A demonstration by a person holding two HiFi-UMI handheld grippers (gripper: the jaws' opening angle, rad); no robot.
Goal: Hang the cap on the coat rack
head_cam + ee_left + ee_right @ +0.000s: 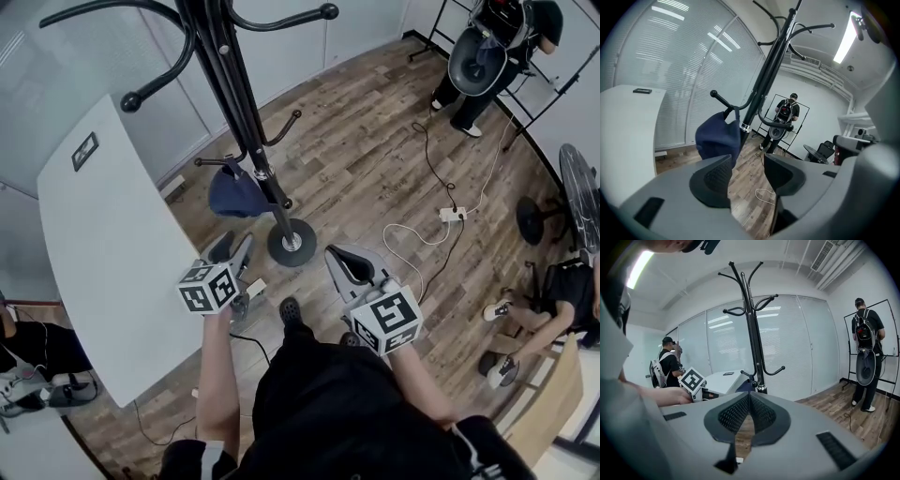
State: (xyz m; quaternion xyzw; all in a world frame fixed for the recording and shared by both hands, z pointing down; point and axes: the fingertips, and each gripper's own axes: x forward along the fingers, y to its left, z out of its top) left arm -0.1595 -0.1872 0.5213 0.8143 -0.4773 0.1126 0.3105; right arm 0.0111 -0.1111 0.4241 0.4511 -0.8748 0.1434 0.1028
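Left tongs [234, 247] in my hand are pointing toward the black metal coat rack [230, 84]. Their two black-padded jaws are standing wide apart with nothing between them, and only the wood-plank floor [375, 169] is showing through the gap in the left gripper view. Right tongs [349, 258] are hovering beside them, also near the rack's round base. In the right gripper view their ribbed pads are meeting at the tips and gripping nothing.

Navy blue fabric cap [236, 195] is hanging from one of the rack's low curved hooks, close against the pole and above the base, clear of both tongs. In the left gripper view it is showing just beyond the left-hand jaw.

White rectangular tabletop [103, 234] is standing to the left of the rack, carrying a small dark flat object [84, 151] near its far end. Beyond the rack, a person in dark clothes with a backpack [497, 28] is standing by a black frame. White cable with a power strip [453, 215] is trailing across the floor.
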